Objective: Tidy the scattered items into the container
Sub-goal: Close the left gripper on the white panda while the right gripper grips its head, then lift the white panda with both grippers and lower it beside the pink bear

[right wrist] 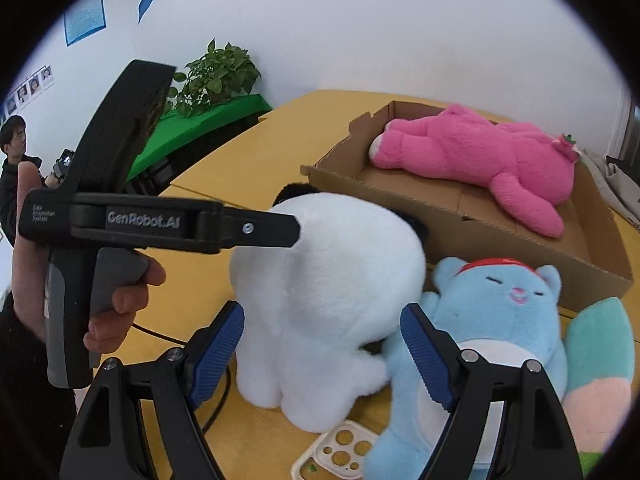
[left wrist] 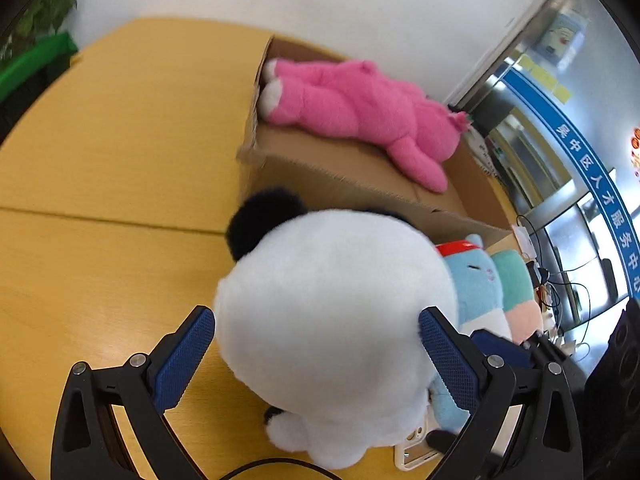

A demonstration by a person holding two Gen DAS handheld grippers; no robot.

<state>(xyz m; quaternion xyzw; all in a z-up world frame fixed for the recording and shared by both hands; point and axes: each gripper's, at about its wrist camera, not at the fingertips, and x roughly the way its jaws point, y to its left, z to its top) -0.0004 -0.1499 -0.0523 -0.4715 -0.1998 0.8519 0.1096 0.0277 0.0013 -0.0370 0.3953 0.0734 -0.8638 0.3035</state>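
Observation:
A white plush panda (left wrist: 332, 304) with black ears sits on the yellow table (left wrist: 120, 160), just in front of the cardboard box (left wrist: 320, 172). My left gripper (left wrist: 316, 314) straddles its back with the jaws wide, both blue pads beside the fur and no visible squeeze. From the other side my right gripper (right wrist: 322, 310) stands open around the panda's (right wrist: 320, 300) lower body. In the box (right wrist: 480, 240) lies a pink plush (right wrist: 480, 156). A blue plush cat (right wrist: 500, 304) with a red cap leans against the panda's right side, partly behind my right finger.
A pastel green and pink plush (right wrist: 600, 360) lies right of the blue one. A cream phone case (right wrist: 340, 452) rests on the table under the panda's edge. A hand (right wrist: 120, 308) holds the left gripper's handle. Potted plant (right wrist: 216, 76) and a person (right wrist: 12, 148) stand far left.

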